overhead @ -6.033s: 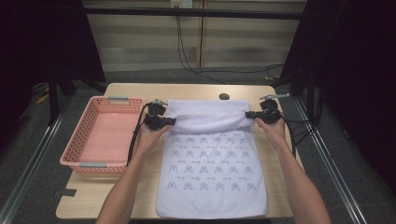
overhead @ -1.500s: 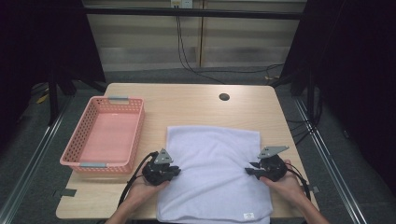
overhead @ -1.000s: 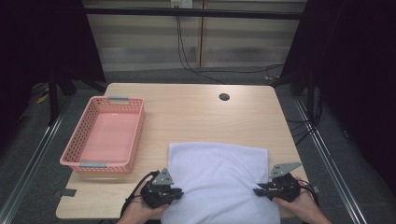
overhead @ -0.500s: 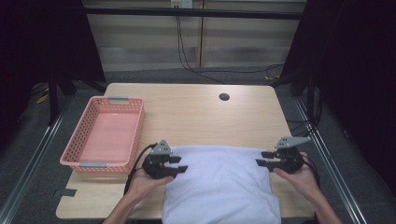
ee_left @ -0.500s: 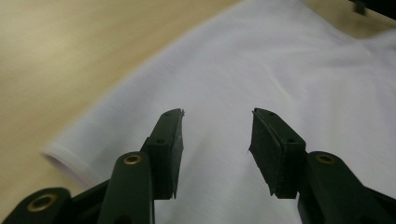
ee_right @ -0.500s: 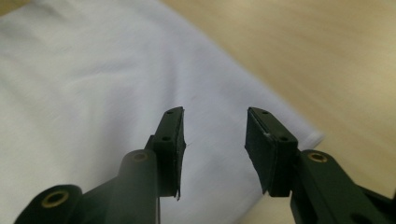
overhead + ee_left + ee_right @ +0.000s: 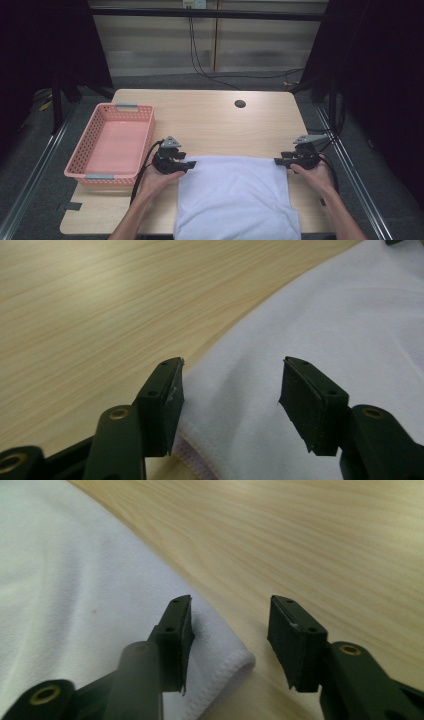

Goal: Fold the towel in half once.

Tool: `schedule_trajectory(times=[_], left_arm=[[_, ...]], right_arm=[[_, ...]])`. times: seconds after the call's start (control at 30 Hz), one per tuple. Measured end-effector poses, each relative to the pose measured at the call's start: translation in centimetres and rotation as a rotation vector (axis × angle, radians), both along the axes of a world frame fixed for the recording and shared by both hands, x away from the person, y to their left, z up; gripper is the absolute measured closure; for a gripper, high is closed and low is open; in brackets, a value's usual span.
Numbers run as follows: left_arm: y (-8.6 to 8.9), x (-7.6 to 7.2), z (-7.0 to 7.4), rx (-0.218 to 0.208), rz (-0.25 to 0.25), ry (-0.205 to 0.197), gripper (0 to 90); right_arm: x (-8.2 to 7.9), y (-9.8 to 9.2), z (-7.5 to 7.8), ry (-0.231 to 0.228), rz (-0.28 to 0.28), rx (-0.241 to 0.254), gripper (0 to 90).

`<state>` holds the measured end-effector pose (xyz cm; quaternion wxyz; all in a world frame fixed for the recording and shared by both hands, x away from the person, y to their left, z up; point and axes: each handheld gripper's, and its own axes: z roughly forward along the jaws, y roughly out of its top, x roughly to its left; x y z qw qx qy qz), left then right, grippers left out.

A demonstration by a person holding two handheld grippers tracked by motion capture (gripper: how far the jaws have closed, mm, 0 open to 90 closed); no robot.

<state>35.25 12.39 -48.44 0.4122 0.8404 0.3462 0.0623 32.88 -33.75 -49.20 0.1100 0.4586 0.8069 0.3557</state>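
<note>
A white cloth [image 7: 235,195] lies folded on the near half of the wooden table [image 7: 210,120], its near end reaching the front edge. My left gripper [image 7: 190,163] is at the cloth's far left corner and my right gripper [image 7: 277,161] at its far right corner. Both sets of jaws have just been opening. In the left gripper view the gripper [image 7: 230,390] stands open over a hemmed corner of the cloth [image 7: 350,315], pads clear of it. The right gripper [image 7: 230,635] is open too, with the cloth's [image 7: 65,570] corner beneath its left jaw.
A pink plastic basket [image 7: 120,106] stands on the left side of the table, close to my left hand. A round cable hole [image 7: 240,103] sits at the back of the tabletop. Bare wood stretches between the cloth and the far edge.
Both grippers have moved from the table's near edge away from the person to the cloth's far corners. Their jaws, shut a second ago, now stand apart.
</note>
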Motion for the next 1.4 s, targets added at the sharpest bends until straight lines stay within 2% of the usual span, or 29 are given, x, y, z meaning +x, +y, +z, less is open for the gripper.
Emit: schedule_trajectory(times=[0.03,0.07,0.17,0.23,0.27,0.37,0.43,0.47,0.53,0.6,0.7,0.77,0.8,0.87,0.9,0.97,1.03,1.1,1.33,1.4], left_arm=[[0.1,0.0,-0.2,0.012,0.010,0.005,40.7],[0.1,0.0,-0.3,0.013,0.020,-0.006,40.0],[0.1,0.1,-0.6,0.013,0.013,0.009,37.8],[0.1,0.2,-0.8,0.023,0.017,0.013,37.2],[0.1,0.3,-0.9,0.019,0.011,0.022,36.4],[0.5,0.4,-1.3,0.014,0.021,0.040,35.0],[0.7,0.4,-1.3,0.026,0.035,0.047,34.3],[0.7,0.4,-1.5,0.012,0.039,0.053,31.2],[0.9,0.4,-1.6,0.050,0.066,0.042,31.4],[1.3,0.7,-1.7,0.025,0.068,0.051,30.9],[1.3,0.9,-1.8,0.032,0.064,0.046,30.4],[1.2,1.1,-1.9,0.020,0.066,0.032,32.1],[1.2,1.1,-1.9,0.023,0.061,0.024,34.3],[1.3,1.2,-2.0,0.011,0.018,0.021,45.7],[1.1,1.1,-2.0,0.004,0.004,0.027,47.8],[1.0,1.0,-2.1,-0.023,-0.038,0.054,66.7],[0.8,0.9,-2.0,-0.029,-0.049,0.069,79.3],[0.9,0.9,-1.7,-0.060,-0.029,0.069,82.1],[0.9,0.8,1.1,-0.137,-0.013,0.000,83.1],[0.7,1.1,1.8,-0.120,-0.020,-0.018,83.2]], right_arm=[[0.0,0.0,-0.2,0.000,-0.014,-0.014,46.6],[0.0,0.0,-0.3,0.008,-0.017,-0.010,46.3],[0.0,-0.2,-0.5,0.008,-0.017,0.002,47.3],[0.0,-0.1,-0.7,0.026,-0.002,-0.003,48.4],[0.0,0.0,-0.8,0.016,0.008,-0.004,49.3],[-0.1,0.2,-0.7,0.025,0.033,0.004,57.3],[-0.2,0.4,-0.7,0.028,0.045,0.003,65.5],[-0.3,0.4,-0.7,0.037,0.054,0.009,68.9],[-0.3,0.5,-0.7,0.032,0.059,0.008,74.5],[-0.3,0.5,-0.7,0.040,0.065,0.011,78.4],[-0.4,0.6,-0.7,0.041,0.072,0.015,80.6],[-0.3,0.5,-0.7,0.040,0.078,0.018,80.9],[-0.3,0.5,-0.8,0.041,0.078,0.019,81.3],[-0.3,0.6,-0.7,0.040,0.076,0.014,82.0],[-0.4,0.6,-0.7,0.037,0.074,0.015,82.3],[-0.3,0.6,-0.7,0.037,0.074,0.028,82.9],[-0.4,0.5,-0.5,0.024,0.061,0.027,83.6],[-0.4,0.1,0.0,0.011,0.040,0.077,84.2],[-0.7,-0.5,2.1,-0.062,0.025,0.133,84.6],[-0.6,-0.7,2.8,-0.078,0.028,0.124,84.6]])
